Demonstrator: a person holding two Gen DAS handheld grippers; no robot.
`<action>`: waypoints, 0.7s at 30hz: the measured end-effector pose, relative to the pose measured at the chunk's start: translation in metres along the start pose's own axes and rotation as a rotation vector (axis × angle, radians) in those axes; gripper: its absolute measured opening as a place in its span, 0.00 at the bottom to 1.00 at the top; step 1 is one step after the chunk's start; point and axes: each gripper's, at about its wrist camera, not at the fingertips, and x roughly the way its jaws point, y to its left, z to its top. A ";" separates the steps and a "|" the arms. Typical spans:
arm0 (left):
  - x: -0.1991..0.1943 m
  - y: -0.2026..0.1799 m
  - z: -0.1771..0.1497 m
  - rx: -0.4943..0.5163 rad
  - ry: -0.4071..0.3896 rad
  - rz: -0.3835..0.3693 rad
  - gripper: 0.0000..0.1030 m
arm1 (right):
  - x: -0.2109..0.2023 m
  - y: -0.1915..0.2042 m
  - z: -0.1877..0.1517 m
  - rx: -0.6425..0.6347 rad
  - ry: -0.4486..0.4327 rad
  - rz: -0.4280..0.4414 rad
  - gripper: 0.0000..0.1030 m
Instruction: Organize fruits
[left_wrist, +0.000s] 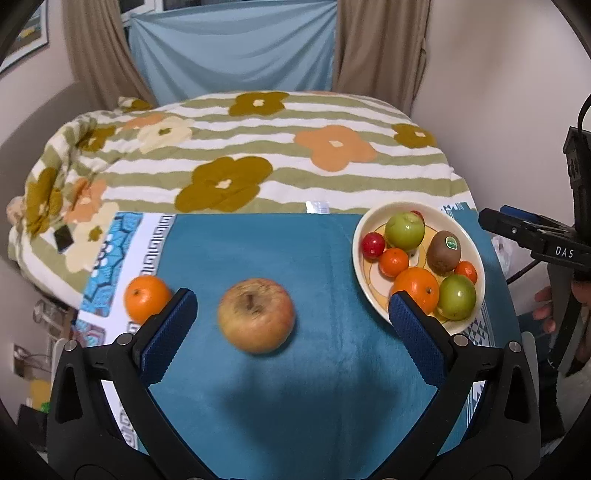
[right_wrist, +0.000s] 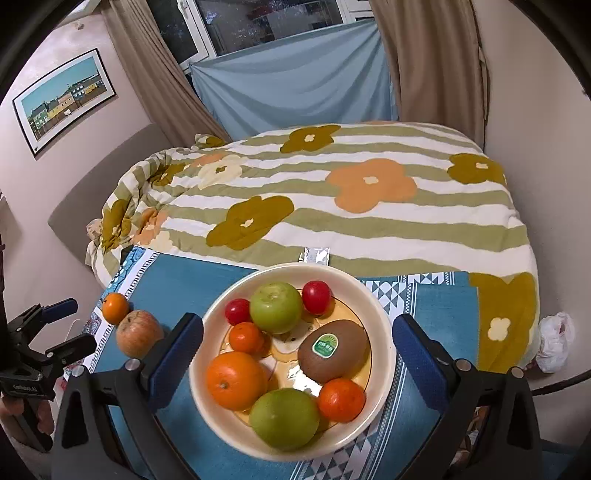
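1. Right tool (right_wrist: 297, 360): blue pads spread full wide, empty, hovering over cream ceramic bowl (right_wrist: 207, 413) w/ kiwi, oranges, green apples.
2. Left tool (left_wrist: 291, 317): also wide open, nothing held.
3. Wrinkled yellow-red apple (left_wrist: 256, 314) lies btwn its pads on teal cloth surface (left_wrist: 295, 398); small orange mandarin (left_wrist: 146, 298) beside.
4. Step, prob: between picks. Next: lower left tool onto apple, close, carry to bowl.

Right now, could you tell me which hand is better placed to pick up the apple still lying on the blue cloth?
Left. The left gripper is open with the apple lying between its fingertips. The right gripper is open over the bowl, with the apple off to its side.
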 end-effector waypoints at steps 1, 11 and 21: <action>-0.005 0.003 -0.001 -0.003 -0.004 0.002 1.00 | -0.004 0.004 0.000 -0.003 0.001 -0.003 0.99; -0.046 0.065 -0.009 -0.017 -0.024 0.048 1.00 | -0.030 0.055 -0.008 -0.020 0.019 -0.048 0.99; -0.054 0.136 -0.011 0.060 -0.026 0.020 1.00 | -0.027 0.128 -0.023 0.031 0.019 -0.123 0.99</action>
